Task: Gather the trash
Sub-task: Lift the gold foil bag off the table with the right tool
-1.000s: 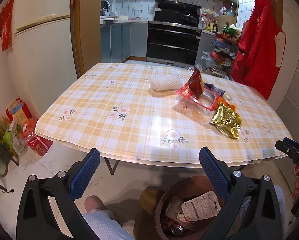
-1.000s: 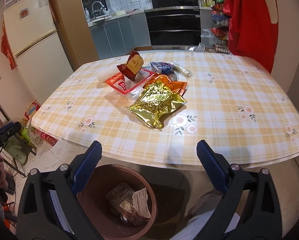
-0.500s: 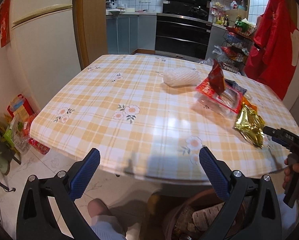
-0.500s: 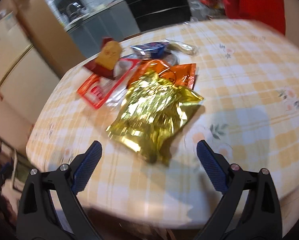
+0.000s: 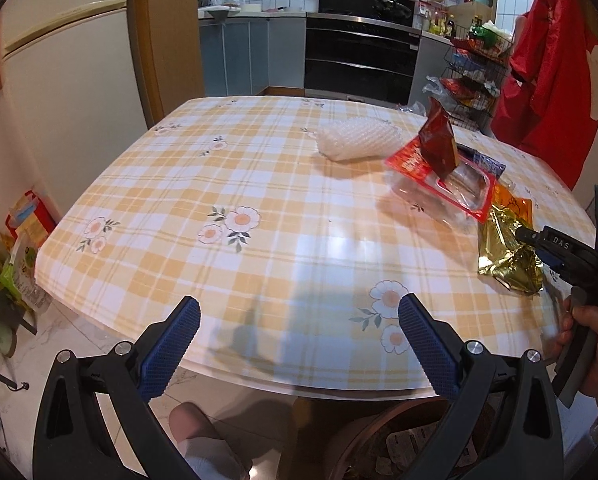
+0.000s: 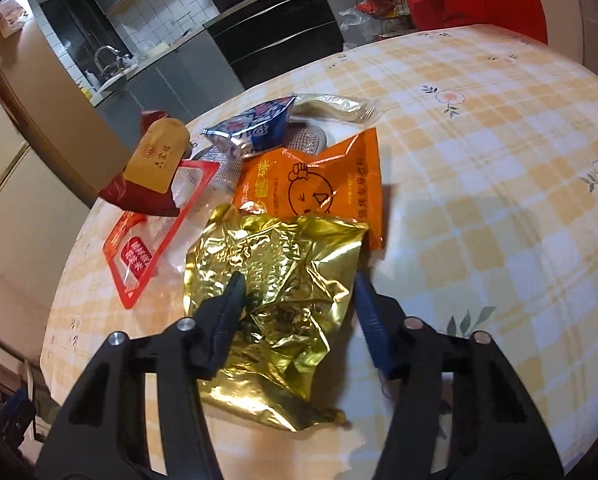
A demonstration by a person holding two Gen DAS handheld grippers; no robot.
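A crumpled gold foil bag (image 6: 275, 280) lies on the checked table (image 6: 479, 184), also in the left wrist view (image 5: 507, 256). My right gripper (image 6: 299, 304) is open, its fingers down on either side of the bag. Behind it lie an orange packet (image 6: 323, 184), a blue packet (image 6: 255, 128), a red-rimmed clear packet (image 6: 147, 248) and a dark red pouch (image 6: 151, 176). A white foam net (image 5: 359, 140) lies further back. My left gripper (image 5: 295, 340) is open and empty over the table's near edge. A brown bin (image 5: 387, 440) with trash stands below.
A fridge (image 5: 67, 92) stands at the left, kitchen cabinets and an oven (image 5: 359, 56) behind. A wire rack (image 5: 471, 72) and a red garment (image 5: 547, 64) are at the back right. Bags (image 5: 23, 240) lie on the floor at the left.
My right gripper moved forward from above the bin to the gold bag and narrowed around it. My left gripper rose and moved forward over the table edge.
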